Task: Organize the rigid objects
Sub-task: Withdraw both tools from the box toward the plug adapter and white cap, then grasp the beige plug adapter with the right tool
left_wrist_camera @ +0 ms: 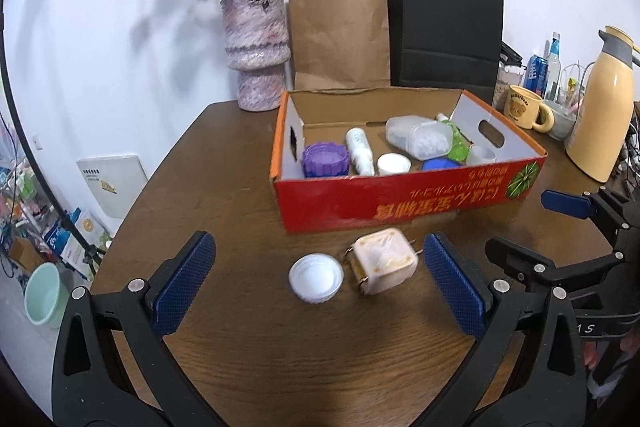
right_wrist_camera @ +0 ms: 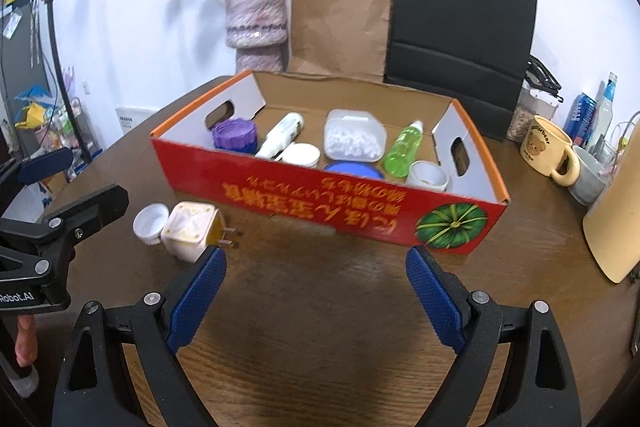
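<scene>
Left gripper (left_wrist_camera: 320,283) wide, nothing held; right gripper (right_wrist_camera: 316,291) wide, nothing held.
2 items left on wooden table (left_wrist_camera: 224,155), outside red cardboard box (left_wrist_camera: 400,199): white round cap (left_wrist_camera: 316,277), cream square plug adapter (left_wrist_camera: 384,261), touching, between left jaws. Adapter prongs point right.
Left gripper nearer; right gripper faces box front.
Hard smooth plastic; blue textured pads.
</scene>
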Demonstrator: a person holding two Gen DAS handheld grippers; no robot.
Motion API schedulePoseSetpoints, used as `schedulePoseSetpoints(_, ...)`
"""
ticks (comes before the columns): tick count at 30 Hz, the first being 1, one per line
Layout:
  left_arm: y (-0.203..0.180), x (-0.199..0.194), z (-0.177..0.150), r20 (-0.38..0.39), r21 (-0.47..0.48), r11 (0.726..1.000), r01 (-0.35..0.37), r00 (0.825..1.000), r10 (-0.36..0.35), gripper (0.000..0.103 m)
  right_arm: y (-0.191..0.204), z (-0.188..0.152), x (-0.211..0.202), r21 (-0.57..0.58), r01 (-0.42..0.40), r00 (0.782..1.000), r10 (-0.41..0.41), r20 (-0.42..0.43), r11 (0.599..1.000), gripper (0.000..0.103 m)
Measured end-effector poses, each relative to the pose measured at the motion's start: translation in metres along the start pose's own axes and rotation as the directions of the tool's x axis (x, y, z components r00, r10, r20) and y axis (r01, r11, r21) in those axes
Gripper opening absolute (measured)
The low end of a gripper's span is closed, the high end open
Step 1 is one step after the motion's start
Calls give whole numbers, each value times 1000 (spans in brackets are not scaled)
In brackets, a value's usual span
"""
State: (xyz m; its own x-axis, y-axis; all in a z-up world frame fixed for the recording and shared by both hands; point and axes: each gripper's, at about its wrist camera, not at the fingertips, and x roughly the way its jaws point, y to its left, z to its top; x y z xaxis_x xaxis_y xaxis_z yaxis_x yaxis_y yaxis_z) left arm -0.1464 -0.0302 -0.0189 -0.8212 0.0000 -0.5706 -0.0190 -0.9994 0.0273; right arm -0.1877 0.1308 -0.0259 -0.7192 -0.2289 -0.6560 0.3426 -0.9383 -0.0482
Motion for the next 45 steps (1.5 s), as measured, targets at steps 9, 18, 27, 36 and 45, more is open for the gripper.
schedulePoseSetpoints(9, 24, 2, -14, -35, -11, 1000, 1, 999, -1, 103, 25, -7, 10, -35, -11, 999, 10, -34, 999, 95)
schedulePoseSetpoints(18, 41, 5, -21, -46, -10, 1000, 8, 999, -8, 103, 49, -8, 25, -59, -21, 998, 17, -68, 998, 95)
schedulePoseSetpoints(27, 61, 10, -27, -55, -28, 1000, 3, 998, -5, 103, 74, -3, 40, -82, -36, 996, 29, -90, 996, 95)
schedulePoseSetpoints(36, 72, 14, -29, -76, -59, 998, 7, 997, -12, 103, 87, 5, 56, -69, -41, 993, 33, -111, 997, 95)
schedulePoseSetpoints(45, 68, 11, -31, -72, -42, 999, 10, 997, -13, 103, 87, 8, 72, -49, -13, 990, 6, -143, 999, 95)
